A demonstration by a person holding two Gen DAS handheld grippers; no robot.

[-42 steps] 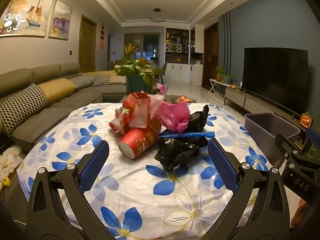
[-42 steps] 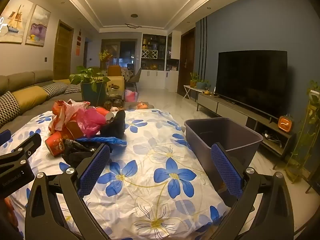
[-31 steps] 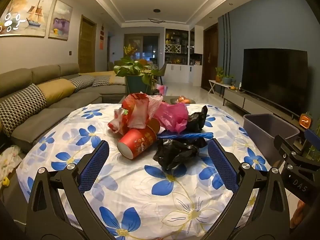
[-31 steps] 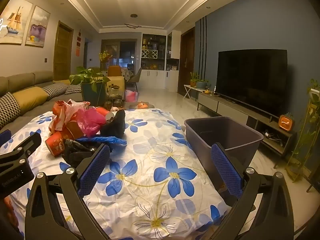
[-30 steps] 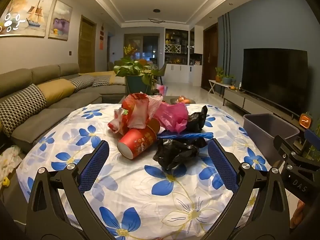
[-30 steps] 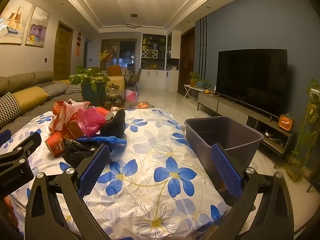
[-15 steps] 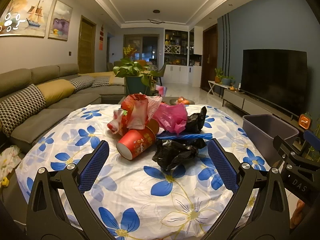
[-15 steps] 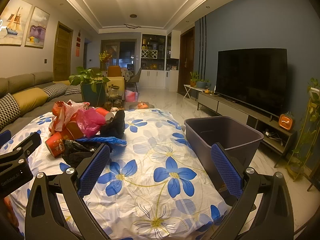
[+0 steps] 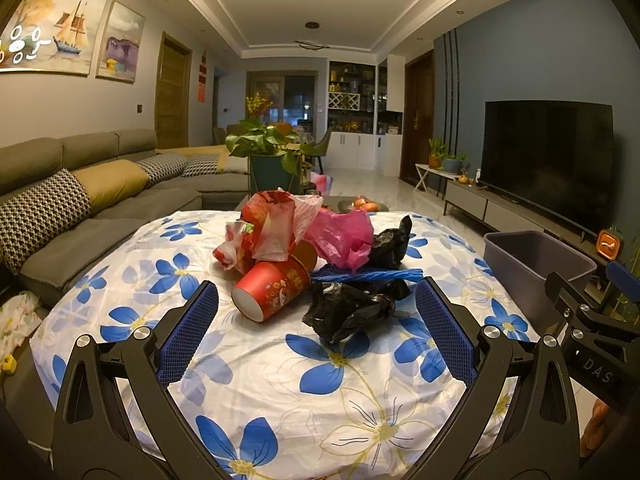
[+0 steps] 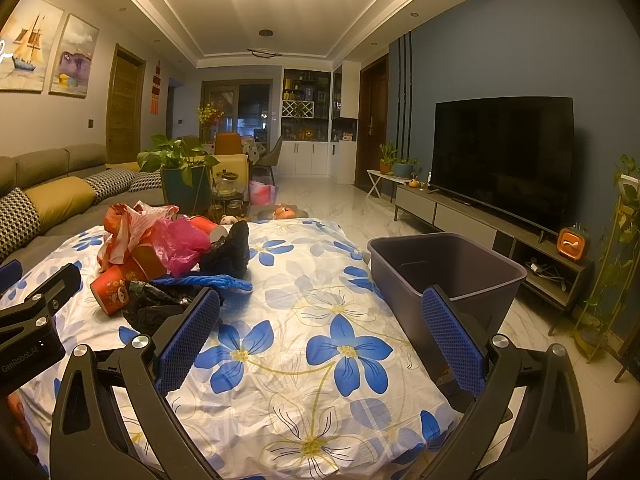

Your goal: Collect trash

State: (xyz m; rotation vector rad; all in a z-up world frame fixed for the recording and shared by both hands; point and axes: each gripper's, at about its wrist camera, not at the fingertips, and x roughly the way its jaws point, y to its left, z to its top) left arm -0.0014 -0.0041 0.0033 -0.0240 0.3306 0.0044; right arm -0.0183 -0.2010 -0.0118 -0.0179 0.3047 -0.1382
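A pile of trash lies on the flowered tablecloth [image 9: 248, 376]: a red paper cup [image 9: 272, 288] on its side, a crumpled black bag [image 9: 348, 312], a blue twisted strip [image 9: 368, 275], a pink bag [image 9: 344, 236] and red-and-white wrappers [image 9: 268, 228]. My left gripper [image 9: 316, 324] is open and empty, just short of the cup and black bag. My right gripper [image 10: 320, 336] is open and empty, over the cloth between the pile [image 10: 160, 264] and a grey bin [image 10: 444, 268] at the table's right edge.
A grey sofa [image 9: 80, 200] with cushions runs along the left. A potted plant [image 9: 272, 156] stands behind the table. A TV [image 10: 504, 156] on a low cabinet lines the right wall. The other gripper shows at the edge of each view.
Both views have crept slightly; the pile and the bin have not moved, and both grippers stay open.
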